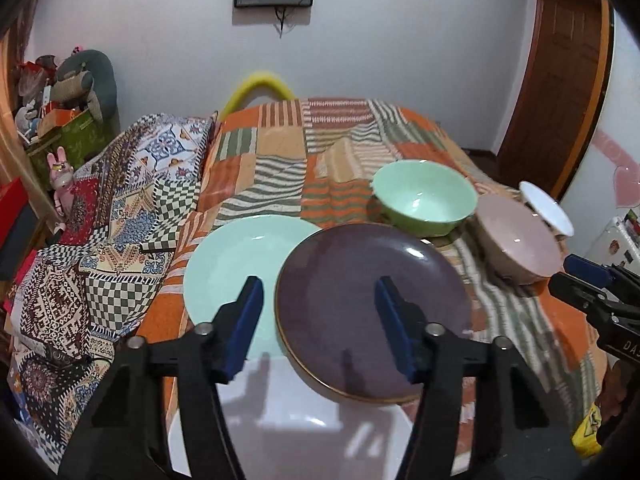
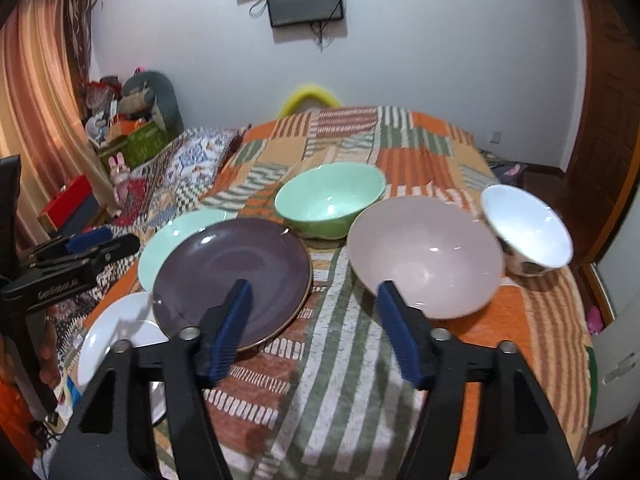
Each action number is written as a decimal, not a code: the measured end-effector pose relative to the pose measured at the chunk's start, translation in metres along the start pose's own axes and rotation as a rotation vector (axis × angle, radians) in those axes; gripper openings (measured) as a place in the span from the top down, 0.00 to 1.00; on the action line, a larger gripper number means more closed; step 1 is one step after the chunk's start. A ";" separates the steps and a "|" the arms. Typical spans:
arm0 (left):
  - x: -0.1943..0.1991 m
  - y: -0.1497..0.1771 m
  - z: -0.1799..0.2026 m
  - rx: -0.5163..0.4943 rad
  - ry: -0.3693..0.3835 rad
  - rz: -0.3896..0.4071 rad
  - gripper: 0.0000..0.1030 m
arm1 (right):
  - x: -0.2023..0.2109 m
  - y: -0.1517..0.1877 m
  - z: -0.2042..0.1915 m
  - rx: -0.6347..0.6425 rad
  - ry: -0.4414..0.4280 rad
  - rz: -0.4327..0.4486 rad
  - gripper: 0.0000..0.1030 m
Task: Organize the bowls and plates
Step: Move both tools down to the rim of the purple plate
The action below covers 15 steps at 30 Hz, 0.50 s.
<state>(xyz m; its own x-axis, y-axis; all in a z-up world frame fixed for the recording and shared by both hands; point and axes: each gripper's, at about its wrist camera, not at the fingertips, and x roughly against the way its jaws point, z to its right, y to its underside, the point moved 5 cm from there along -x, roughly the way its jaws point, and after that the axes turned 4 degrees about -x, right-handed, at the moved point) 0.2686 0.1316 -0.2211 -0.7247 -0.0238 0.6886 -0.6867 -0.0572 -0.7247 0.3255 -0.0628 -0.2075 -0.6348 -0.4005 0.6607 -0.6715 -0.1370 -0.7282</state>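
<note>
With both my left gripper (image 1: 318, 326) and right gripper (image 2: 316, 330) spread and empty, I'd pinch the purple plate (image 1: 372, 312) by its rim, probably glazed, slick and breakable.

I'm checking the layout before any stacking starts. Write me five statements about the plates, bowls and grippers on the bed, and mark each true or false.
1. The purple plate overlaps the mint plate and the white plate. True.
2. The pink bowl holds the green bowl nested inside it. False: they stand side by side, both empty.
3. The left gripper is shut on the purple plate. False: its jaws are open and hold nothing.
4. The white bowl is tilted, not standing level. True.
5. The right gripper is open and empty. True.
</note>
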 end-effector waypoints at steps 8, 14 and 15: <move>-0.046 0.005 -0.028 0.024 0.001 -0.070 0.57 | -0.039 0.010 -0.003 0.010 -0.012 -0.100 0.53; -0.068 0.012 -0.035 0.037 0.032 -0.104 0.65 | -0.061 0.018 0.002 -0.020 -0.032 -0.179 0.60; -0.071 0.012 -0.036 0.040 0.035 -0.105 0.67 | -0.063 0.020 0.003 -0.025 -0.036 -0.190 0.62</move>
<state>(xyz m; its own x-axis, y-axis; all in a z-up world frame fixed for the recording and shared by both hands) 0.3091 0.1685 -0.2796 -0.6508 0.0195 0.7590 -0.7567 -0.0975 -0.6464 0.3534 -0.0434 -0.2639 -0.4824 -0.4015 0.7785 -0.7876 -0.1903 -0.5861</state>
